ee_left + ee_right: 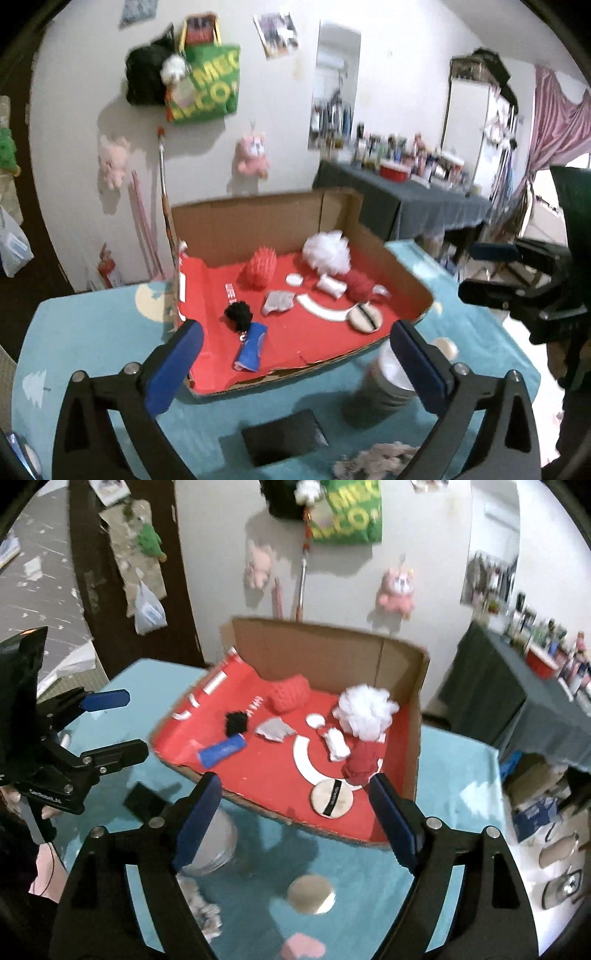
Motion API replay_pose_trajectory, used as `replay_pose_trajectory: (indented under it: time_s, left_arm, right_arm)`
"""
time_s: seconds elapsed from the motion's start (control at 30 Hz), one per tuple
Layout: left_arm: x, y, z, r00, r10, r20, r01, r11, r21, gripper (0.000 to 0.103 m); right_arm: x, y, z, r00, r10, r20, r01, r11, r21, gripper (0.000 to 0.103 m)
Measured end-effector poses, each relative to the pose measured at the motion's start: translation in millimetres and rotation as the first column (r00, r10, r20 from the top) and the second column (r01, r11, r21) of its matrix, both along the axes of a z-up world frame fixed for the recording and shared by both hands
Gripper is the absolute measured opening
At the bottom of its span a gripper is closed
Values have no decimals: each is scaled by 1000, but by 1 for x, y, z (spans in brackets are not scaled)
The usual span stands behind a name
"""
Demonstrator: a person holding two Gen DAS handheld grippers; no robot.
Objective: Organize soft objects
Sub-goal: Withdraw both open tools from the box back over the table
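I have both grippers hovering over the desk (pixel 92 332), near the open front of the cardboard box (pixel 258 218). The jaws of my left gripper (pixel 295 369) are spread wide with nothing between them, and the jaws of my right gripper (pixel 295 823) are likewise wide apart and empty.

The box is lined with red printed paper and holds most of the soft things. In the left wrist view, the white mesh pouf (pixel 327 253) sits at about 1 o'clock near the back corner, with the red knit piece (pixel 360 286) just beside it at 2 o'clock. The red spiky ball (pixel 260 271) is at 12 o'clock, the black pom-pom (pixel 238 314) at 10 o'clock touching the blue packet (pixel 251 345), and the round powder puff (pixel 365 319) lies at 3 o'clock by the front edge. A small white roll (pixel 330 286), a grey scrap (pixel 277 302) and a white pad (pixel 294 280) lie between them.

Outside the box, a fluffy whitish bundle (pixel 201 908) lies on the desk at about 7 o'clock in the right wrist view, with a flat round puff (pixel 310 893) near it and a grey cylinder (pixel 218 842) behind my left-hand finger.

I judge all of these light and squashy; the bundle should compress, so I would pinch it through its thick middle. The flat puff will likely need taking by its edge.
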State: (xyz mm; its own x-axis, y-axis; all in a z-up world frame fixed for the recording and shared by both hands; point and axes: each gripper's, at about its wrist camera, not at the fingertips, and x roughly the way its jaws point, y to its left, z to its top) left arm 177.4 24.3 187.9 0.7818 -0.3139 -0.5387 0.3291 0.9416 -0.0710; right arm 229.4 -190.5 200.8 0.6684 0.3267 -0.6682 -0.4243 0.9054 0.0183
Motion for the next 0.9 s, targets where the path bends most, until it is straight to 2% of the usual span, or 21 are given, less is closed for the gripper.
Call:
replay_pose_trajectory:
  time_s: [0.13, 0.27, 0.43, 0.7, 0.9]
  left_arm:
    - [-40, -3, 6, 994, 60, 92, -60, 998, -4, 103]
    - [-68, -7, 3, 980, 126, 152, -126, 992, -6, 103]
    - [-98, -11, -9, 973, 145, 180, -141, 989, -36, 103]
    - [-130, -17, -24, 960, 171, 221, -165, 985, -45, 103]
    - [-140, -21, -42, 960, 177, 218, -174, 984, -35, 103]
  right_arm:
    - [-50, -4, 15, 993, -38, 114, 35, 999, 26, 91]
    - [-95, -5, 17, 973, -70, 221, 66, 997, 25, 92]
    - [-145, -9, 12, 930, -156, 332, 146, 988, 57, 92]
    - [-182, -14, -13, 899, -235, 370, 226, 972, 69, 92]
    - [-199, -18, -34, 881, -282, 379, 269, 959, 90, 92]
